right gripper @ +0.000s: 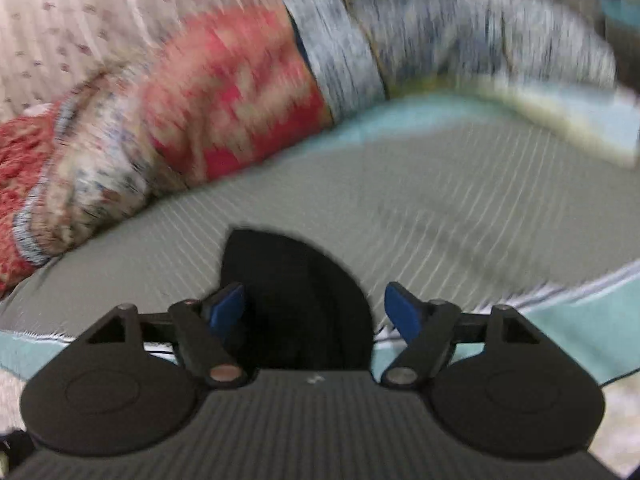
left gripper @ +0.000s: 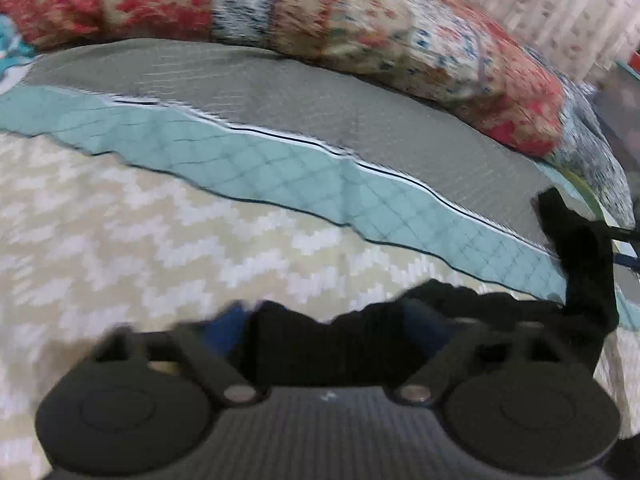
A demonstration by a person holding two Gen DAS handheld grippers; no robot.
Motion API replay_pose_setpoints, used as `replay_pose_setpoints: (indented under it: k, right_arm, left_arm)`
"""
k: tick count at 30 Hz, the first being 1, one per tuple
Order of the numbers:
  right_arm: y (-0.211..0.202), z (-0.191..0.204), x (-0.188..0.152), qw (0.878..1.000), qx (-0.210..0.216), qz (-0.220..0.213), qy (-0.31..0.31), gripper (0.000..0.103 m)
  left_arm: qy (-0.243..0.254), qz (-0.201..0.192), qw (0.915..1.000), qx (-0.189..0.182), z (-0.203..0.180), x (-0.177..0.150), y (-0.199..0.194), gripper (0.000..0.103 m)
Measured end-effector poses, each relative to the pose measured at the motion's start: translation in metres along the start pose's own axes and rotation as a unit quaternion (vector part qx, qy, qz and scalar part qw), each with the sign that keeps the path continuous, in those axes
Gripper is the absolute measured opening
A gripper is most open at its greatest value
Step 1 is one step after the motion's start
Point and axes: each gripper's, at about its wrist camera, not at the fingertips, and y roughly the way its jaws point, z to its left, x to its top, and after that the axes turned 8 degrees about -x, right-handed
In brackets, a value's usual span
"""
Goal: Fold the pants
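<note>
The black pants [left gripper: 580, 272] lie bunched on the bed at the bottom of the left wrist view, with one strip running up to the right. My left gripper [left gripper: 326, 320] has its blue fingers about half apart, and the black cloth fills the gap between them; blur hides any contact. In the right wrist view a rounded black fold of the pants [right gripper: 288, 264] rests on the grey bedspread [right gripper: 440, 208]. My right gripper [right gripper: 314, 292] stands wide open over it, its left finger [right gripper: 228, 308] at the fold's edge and its right finger clear of the cloth.
The bed cover has a grey part [left gripper: 320, 92], a teal quilted band [left gripper: 280, 168] and a cream zigzag part [left gripper: 160, 220]. A red, blue and cream patchwork quilt roll [left gripper: 360, 20] [right gripper: 220, 92] lies along the far side. Behind it hangs a pale curtain [left gripper: 560, 0].
</note>
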Motion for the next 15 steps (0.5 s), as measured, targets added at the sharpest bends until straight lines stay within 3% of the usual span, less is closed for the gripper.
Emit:
replay_pose_setpoints:
  k: [1,2,3,5,7,9,12,13,14,15]
  right_arm:
    - [0.019,-0.001,-0.001,1.0,-0.004,0.016,0.01,0.056]
    - [0.026,-0.001,-0.006,1.0,-0.001,0.023,0.018,0.02]
    - [0.027,-0.004,-0.005,0.999,0.004,0.019,0.033,0.015]
    - [-0.007,-0.02,-0.002,0.995,0.014,-0.055,0.083,0.011]
    - [-0.067,-0.046,-0.007,0.978,0.034,-0.155,0.134,0.011]
    - [-0.128,-0.068,-0.025,0.962,0.019,-0.232,0.143,0.012]
    - [-0.184,-0.091,-0.069,0.955,-0.046,-0.255,0.144,0.027]
    - [-0.192,-0.1,-0.087,0.957,-0.064,-0.24,0.147,0.058]
    - [-0.196,-0.108,-0.103,0.96,-0.078,-0.222,0.149,0.082]
    - [-0.196,-0.117,-0.118,0.963,-0.094,-0.203,0.152,0.082]
  left_arm:
    - [0.013,-0.002,0.9998,0.013,-0.005,-0.002,0.003,0.047]
    - [0.023,-0.009,0.9995,0.022,-0.008,-0.003,0.001,0.032]
    - [0.027,-0.018,0.999,0.031,-0.009,-0.003,-0.005,0.013]
    - [0.002,-0.048,0.9985,0.025,0.0,0.003,-0.03,0.013]
    - [-0.044,-0.103,0.9937,0.002,0.014,0.002,-0.067,0.012]
    - [-0.083,-0.138,0.9868,-0.019,0.028,-0.007,-0.098,0.009]
    - [-0.11,-0.144,0.9828,-0.034,0.038,-0.03,-0.121,0.009]
    - [-0.105,-0.139,0.9843,-0.031,0.037,-0.035,-0.122,0.009]
    - [-0.097,-0.131,0.9863,-0.027,0.035,-0.043,-0.121,0.01]
    - [-0.088,-0.118,0.9888,-0.024,0.034,-0.043,-0.115,0.011]
